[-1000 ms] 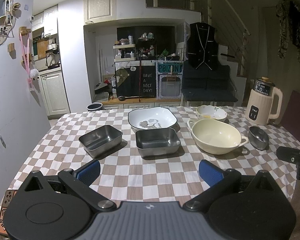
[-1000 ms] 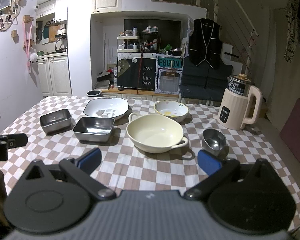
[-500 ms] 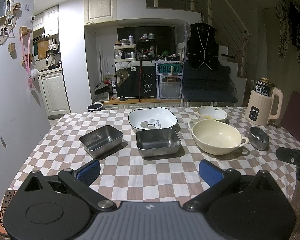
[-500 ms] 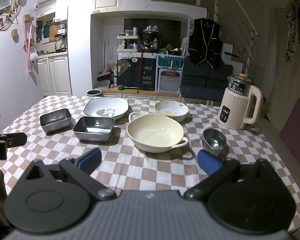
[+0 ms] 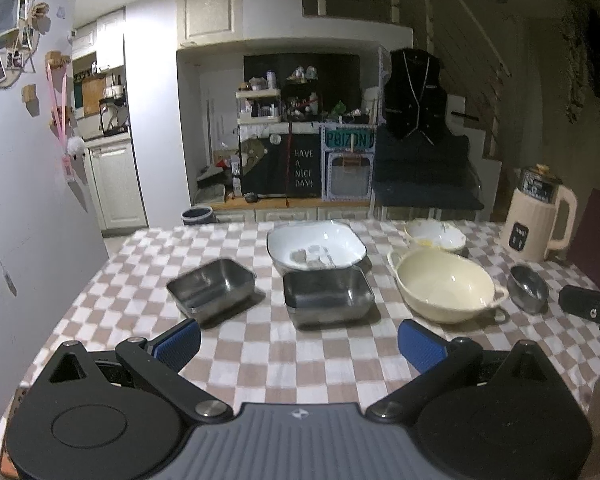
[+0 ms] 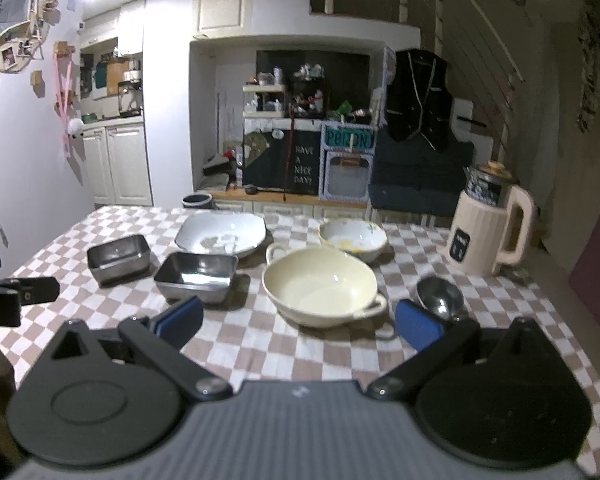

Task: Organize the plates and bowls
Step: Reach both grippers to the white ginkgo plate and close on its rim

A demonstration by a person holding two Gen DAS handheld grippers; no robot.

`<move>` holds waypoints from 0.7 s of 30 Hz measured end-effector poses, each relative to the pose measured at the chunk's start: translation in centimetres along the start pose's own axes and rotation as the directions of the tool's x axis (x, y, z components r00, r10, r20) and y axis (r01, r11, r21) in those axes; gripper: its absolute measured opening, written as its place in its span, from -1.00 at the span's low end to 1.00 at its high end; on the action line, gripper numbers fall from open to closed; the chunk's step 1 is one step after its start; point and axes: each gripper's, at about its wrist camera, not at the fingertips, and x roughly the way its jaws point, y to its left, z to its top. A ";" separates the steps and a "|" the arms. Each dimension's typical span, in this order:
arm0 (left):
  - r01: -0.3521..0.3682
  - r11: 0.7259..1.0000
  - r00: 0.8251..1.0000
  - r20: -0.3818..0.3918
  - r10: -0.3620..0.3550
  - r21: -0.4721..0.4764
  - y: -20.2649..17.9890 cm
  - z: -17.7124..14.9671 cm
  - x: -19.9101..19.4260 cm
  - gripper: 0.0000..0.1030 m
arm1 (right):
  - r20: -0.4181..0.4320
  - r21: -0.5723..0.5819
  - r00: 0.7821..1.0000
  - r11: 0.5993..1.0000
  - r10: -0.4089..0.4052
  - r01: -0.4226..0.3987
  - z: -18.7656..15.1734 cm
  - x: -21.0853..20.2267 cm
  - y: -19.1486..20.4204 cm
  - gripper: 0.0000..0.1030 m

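On the checkered table stand two square steel dishes (image 5: 212, 287) (image 5: 327, 295), a white squarish plate (image 5: 317, 245), a cream two-handled bowl (image 5: 444, 289), a small flowered bowl (image 5: 435, 234) and a small steel bowl (image 5: 528, 287). The right wrist view shows the same set: steel dishes (image 6: 119, 258) (image 6: 197, 276), plate (image 6: 221, 234), cream bowl (image 6: 320, 285), flowered bowl (image 6: 353, 237), steel bowl (image 6: 439, 297). My left gripper (image 5: 298, 342) is open, empty, just short of the steel dishes. My right gripper (image 6: 298, 320) is open and empty in front of the cream bowl.
A cream electric kettle (image 5: 540, 220) (image 6: 490, 232) stands at the table's far right. Each gripper's tip shows at the edge of the other's view (image 5: 588, 312) (image 6: 16, 296). Beyond the table are cabinets, a cluttered shelf and a staircase.
Both grippers have moved forward a little toward the dishes, which look closer and slightly blurred. Nothing was grasped and the jaws stay apart.
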 end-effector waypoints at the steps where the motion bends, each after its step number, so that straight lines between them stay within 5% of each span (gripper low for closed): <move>1: -0.003 1.000 1.000 0.016 0.003 -0.003 0.2 0.7 0.1 1.00 | 0.005 -0.007 1.000 1.000 0.011 -0.011 0.5 0.3 -0.1 1.00; 9: -0.012 1.000 0.996 0.091 0.010 0.022 1.6 4.7 3.0 1.00 | 0.063 -0.018 0.998 1.000 0.019 -0.018 5.2 4.8 -0.8 1.00; 21: 0.026 0.999 0.998 0.053 -0.025 -0.022 4.0 8.9 14.8 1.00 | 0.029 0.082 0.990 0.987 0.137 -0.139 10.2 18.4 -2.4 1.00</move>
